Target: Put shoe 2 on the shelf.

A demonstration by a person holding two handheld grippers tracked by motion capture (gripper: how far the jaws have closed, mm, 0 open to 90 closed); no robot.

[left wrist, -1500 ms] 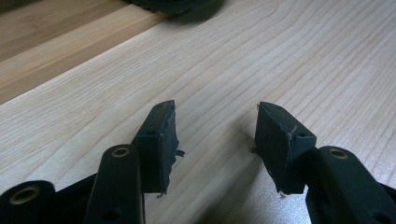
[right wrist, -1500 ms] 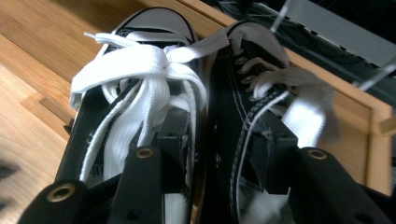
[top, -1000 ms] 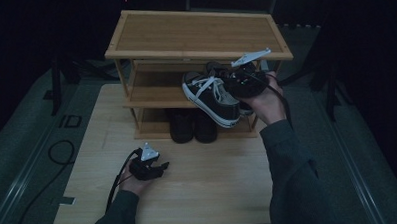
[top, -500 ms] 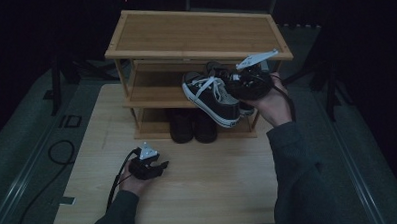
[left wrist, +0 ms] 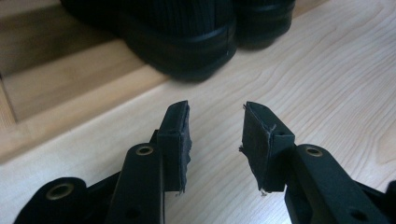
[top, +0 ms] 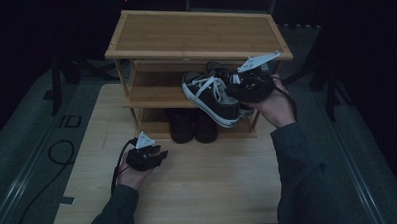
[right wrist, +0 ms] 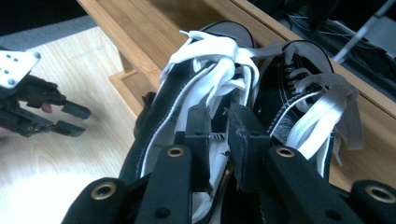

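Wooden table (top: pixel 214 181): left tool (left wrist: pixel 215 135) raised since earlier, jaws narrowing, empty; right tool (right wrist: pixel 219 140) closing, clamped on sneaker (right wrist: pixel 187 107).

1. A dim recording room, not a home: a bamboo shoe rack (top: pixel 194 37) stands on a pale tabletop (top: pixel 214 191).
2. Dark stands (top: pixel 58 82) and a floor cable (top: pixel 53 157) surround it.

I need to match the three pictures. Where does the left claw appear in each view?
High view: left claw lower left, above the table.
Left gripper view: bottom centre, the claw open, nothing between the jaws, which have just been closing.
Right gripper view: the claw at the left edge, mid-height.
Shared landmark: the light wooden table.
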